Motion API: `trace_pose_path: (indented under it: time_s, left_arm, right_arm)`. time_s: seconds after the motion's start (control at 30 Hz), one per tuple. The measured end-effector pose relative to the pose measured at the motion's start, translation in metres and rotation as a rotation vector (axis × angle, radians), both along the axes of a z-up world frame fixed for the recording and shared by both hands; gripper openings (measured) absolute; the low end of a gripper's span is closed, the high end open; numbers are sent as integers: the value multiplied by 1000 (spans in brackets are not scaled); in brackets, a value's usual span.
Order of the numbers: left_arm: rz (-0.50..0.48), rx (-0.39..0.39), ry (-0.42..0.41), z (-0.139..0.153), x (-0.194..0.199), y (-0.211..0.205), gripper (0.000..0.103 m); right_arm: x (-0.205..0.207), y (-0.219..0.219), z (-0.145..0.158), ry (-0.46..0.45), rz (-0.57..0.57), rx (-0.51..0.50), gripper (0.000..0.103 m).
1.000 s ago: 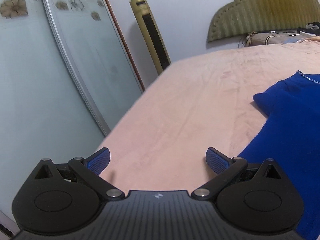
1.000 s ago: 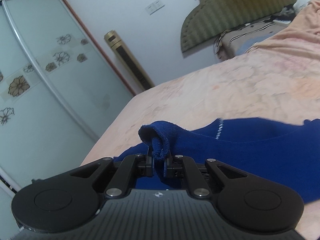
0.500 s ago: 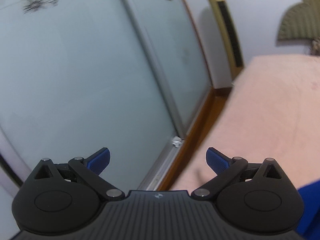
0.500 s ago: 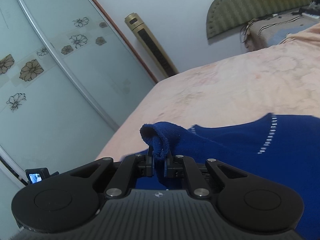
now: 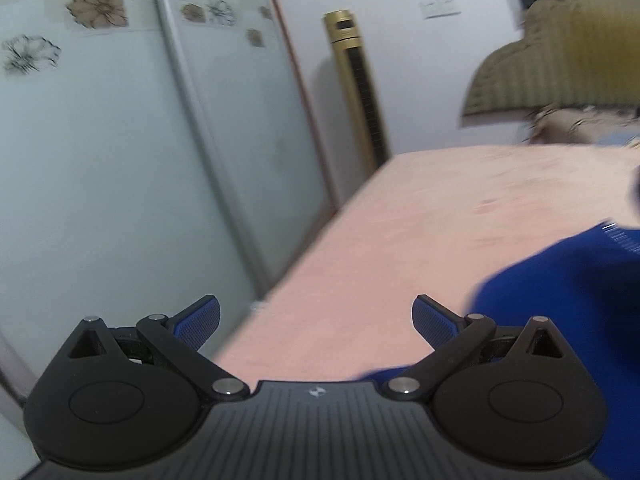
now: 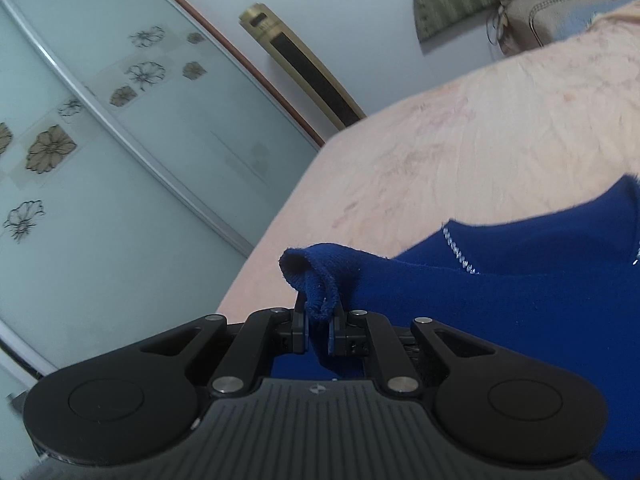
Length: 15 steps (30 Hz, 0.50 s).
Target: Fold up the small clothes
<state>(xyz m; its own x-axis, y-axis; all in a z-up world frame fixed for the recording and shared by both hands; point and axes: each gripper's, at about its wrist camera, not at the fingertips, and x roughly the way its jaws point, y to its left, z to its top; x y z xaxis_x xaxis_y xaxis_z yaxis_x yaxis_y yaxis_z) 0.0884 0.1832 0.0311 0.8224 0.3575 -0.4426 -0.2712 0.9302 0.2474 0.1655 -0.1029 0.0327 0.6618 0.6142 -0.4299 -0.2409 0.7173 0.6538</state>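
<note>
Blue knitted garment (image 6: 500, 280) dragged across the pink bed (image 6: 460, 160).
Right gripper (image 6: 318, 326) fingers pinch its cuff; left gripper (image 5: 316, 320) fingers spread, empty.

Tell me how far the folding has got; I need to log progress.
Nothing looks finished: the blue garment lies spread, unfolded, on the pink bedspread. In hand: the right claw is shut on a bunched edge of it. The left claw is open and empty beside the cloth. All folds remain.
</note>
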Motion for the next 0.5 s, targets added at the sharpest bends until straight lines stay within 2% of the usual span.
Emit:
trace_pose_path:
  time_s: [0.1, 0.2, 0.27, 0.3, 0.33, 0.4, 0.5]
  left_arm:
    - [-90, -77, 35, -1, 0, -7, 103]
    - [-148, -43, 54, -11, -6, -22, 103]
    - [-163, -7, 61, -11, -7, -28, 103]
    - [-167, 3, 65, -13, -10, -30, 103]
    - [-173, 7, 71, -14, -13, -30, 103]
    - [-178, 11, 82, -12, -19, -31, 103]
    - [-158, 20, 95, -12, -25, -32, 103]
  right_arm:
    - [7, 13, -10, 15, 6, -8, 13]
    - [12, 27, -18, 24, 10, -62, 20]
    - [18, 35, -27, 57, 30, -100, 31]
    - [20, 37, -33, 82, 46, -106, 45]
    - [20, 38, -38, 103, 64, -100, 54]
    - [15, 36, -39, 92, 90, -86, 54]
    - [8, 27, -33, 66, 71, -75, 55]
